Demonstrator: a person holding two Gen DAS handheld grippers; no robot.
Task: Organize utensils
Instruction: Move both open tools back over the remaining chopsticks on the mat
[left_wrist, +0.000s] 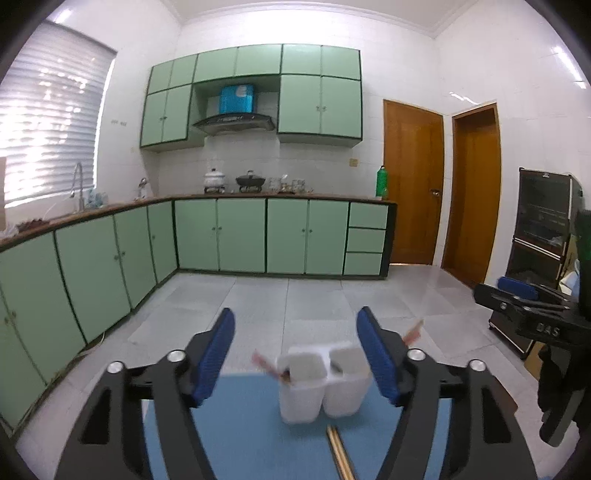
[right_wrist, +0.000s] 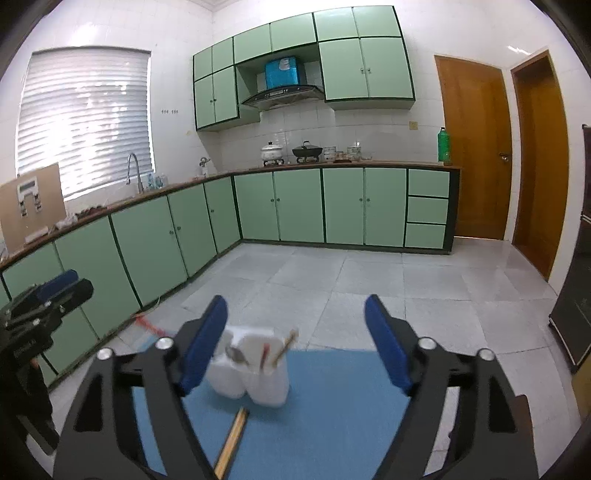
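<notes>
A white two-compartment utensil holder stands on a blue mat, blurred in the left wrist view. Reddish-brown sticks lean out of it. A pair of wooden chopsticks lies flat on the mat just in front of the holder. My left gripper is open, its blue pads wide on either side of the holder and nothing between them. In the right wrist view the holder contains a spoon and upright chopsticks. The loose chopsticks lie near it. My right gripper is open and empty.
The blue mat ends just behind the holder, with grey floor tiles beyond. Green cabinets line the far and left walls. Two wooden doors and a dark cabinet stand at the right. Each gripper shows at the edge of the other's view.
</notes>
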